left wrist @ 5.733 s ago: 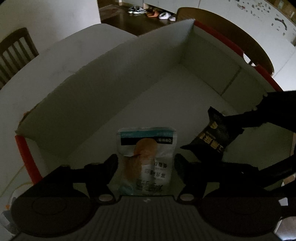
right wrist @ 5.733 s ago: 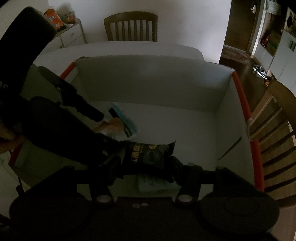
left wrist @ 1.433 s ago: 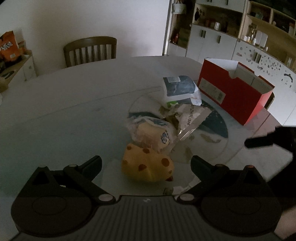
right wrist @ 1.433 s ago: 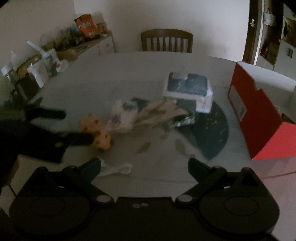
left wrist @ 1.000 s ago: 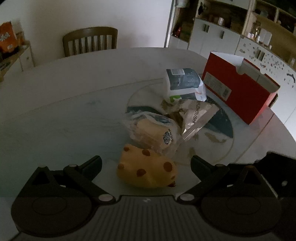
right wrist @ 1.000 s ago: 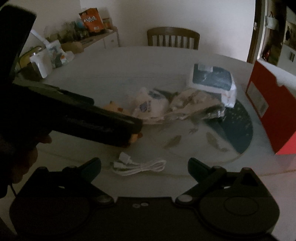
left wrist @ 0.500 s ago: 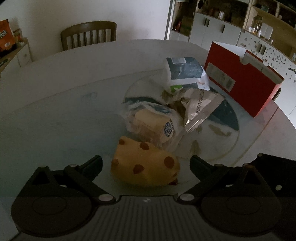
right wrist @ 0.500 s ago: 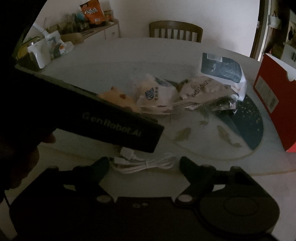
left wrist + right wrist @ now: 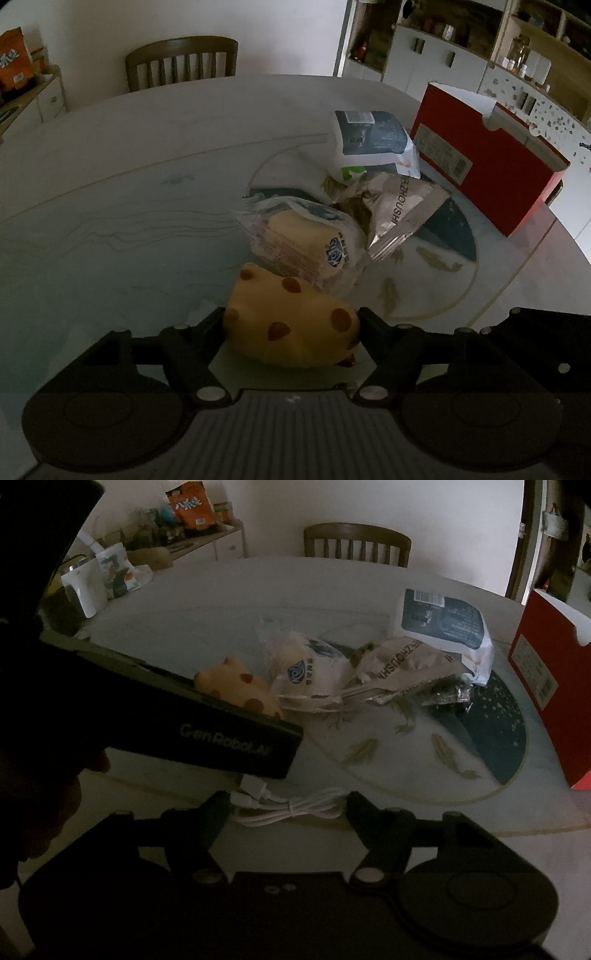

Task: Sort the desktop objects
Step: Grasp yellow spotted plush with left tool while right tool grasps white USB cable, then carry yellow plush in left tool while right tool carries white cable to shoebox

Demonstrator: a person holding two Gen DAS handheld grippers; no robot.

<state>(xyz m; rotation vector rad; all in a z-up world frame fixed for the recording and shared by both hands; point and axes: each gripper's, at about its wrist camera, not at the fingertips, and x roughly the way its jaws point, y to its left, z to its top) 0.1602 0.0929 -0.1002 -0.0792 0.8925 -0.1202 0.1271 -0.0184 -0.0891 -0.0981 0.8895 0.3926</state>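
Two jaws closing, spotted yellow toy (image 9: 291, 325) between left, cable (image 9: 291, 808) between right

You face a glossy glass tabletop (image 9: 110, 229) at mid-frame. The spotted yellow toy (image 9: 291, 325) looks smooth, rubbery, matt. Snack wrappers (image 9: 303, 240) are crinkled shiny film. At right, the red box (image 9: 487, 166) is matt cardboard; at upper left, the chair (image 9: 181, 62) is wood.

Both grippers point down at a slant, the left gripper (image 9: 291, 326) closing its black fingers (image 9: 212, 325) around a yellow spotted toy (image 9: 291, 325), the right gripper (image 9: 288, 806) closing around a white cable (image 9: 291, 806) between them.
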